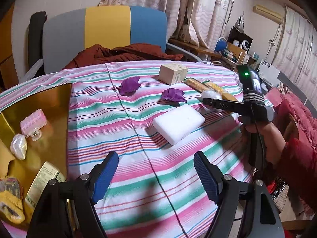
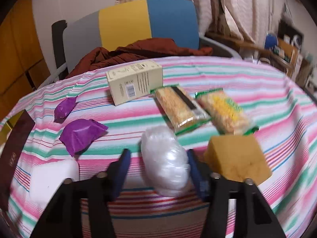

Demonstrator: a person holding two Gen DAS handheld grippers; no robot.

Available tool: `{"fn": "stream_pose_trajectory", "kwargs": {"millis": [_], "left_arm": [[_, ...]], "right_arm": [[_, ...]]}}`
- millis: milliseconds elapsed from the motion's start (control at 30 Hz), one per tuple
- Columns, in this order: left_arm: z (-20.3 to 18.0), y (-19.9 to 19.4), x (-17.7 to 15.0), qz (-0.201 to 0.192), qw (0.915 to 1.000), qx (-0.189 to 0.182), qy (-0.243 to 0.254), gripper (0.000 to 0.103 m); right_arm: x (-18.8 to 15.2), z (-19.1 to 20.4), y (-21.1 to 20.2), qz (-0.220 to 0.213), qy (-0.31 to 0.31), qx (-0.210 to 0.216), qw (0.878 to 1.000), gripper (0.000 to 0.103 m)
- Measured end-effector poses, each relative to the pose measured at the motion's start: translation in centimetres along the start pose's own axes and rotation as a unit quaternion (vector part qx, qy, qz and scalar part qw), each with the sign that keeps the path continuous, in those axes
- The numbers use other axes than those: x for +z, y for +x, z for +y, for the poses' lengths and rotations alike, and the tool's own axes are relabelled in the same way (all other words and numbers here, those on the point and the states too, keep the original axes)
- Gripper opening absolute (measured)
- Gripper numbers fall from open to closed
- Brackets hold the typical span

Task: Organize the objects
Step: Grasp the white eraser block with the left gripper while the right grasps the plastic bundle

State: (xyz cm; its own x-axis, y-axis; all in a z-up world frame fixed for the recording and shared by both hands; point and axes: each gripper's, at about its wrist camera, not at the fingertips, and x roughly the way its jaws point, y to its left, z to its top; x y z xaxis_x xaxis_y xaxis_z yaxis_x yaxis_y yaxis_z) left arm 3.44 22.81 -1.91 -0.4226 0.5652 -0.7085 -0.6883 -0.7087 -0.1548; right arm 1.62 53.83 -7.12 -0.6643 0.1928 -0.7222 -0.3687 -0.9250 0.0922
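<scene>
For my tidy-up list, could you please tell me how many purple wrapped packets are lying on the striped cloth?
2. One purple packet lies farther back, left of the cream box; the other purple packet lies nearer, just behind the white block. None seems hidden.

left tongs: black arms, silver screws, ribbed blue pads at 7 and 5 o'clock | right tongs: black arms, blue pads, round silver screws | right body at 3 o'clock in left view: black, green light, "DAS" lettering, black cable | person: red padded sleeve
</scene>
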Motion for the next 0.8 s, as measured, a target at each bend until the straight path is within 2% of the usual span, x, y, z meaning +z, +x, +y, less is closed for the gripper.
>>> {"fn": "stream_pose_trajectory", "kwargs": {"millis": [233, 400, 567, 633, 700, 800], "left_arm": [[-1.4, 2.9, 2.1, 0.017, 0.9995, 0.001, 0.029, 0.080], [-3.0, 5.9, 3.8, 0.035, 0.9960, -0.005, 0.082, 0.080], [-3.0, 10.0, 5.7, 0.063, 0.9925, -0.011, 0.104, 0.080], [-2.8, 11.0, 5.9, 0.069, 0.9914, -0.037, 0.104, 0.082], [-2.3, 11.5, 6.1, 0.088, 0.9906, -0.079, 0.068, 0.082], [-2.6, 10.8, 5.4, 0.094, 0.9877, -0.115, 0.050, 0.082]], "right_arm": [[-0.4, -0.1, -0.1, -0.014, 0.019, 0.010, 1.000, 0.040], [-0.6, 0.2, 0.0, -0.016, 0.013, 0.014, 1.000, 0.039], [-0.8, 0.1, 0.3, -0.016, 0.015, 0.014, 1.000, 0.039], [-0.9, 0.0, 0.3, -0.017, 0.016, 0.015, 1.000, 0.039], [-0.9, -0.1, 0.3, -0.018, 0.017, 0.016, 1.000, 0.039], [-0.9, -0.2, 0.3, -0.020, 0.019, 0.018, 0.999, 0.039]]}}
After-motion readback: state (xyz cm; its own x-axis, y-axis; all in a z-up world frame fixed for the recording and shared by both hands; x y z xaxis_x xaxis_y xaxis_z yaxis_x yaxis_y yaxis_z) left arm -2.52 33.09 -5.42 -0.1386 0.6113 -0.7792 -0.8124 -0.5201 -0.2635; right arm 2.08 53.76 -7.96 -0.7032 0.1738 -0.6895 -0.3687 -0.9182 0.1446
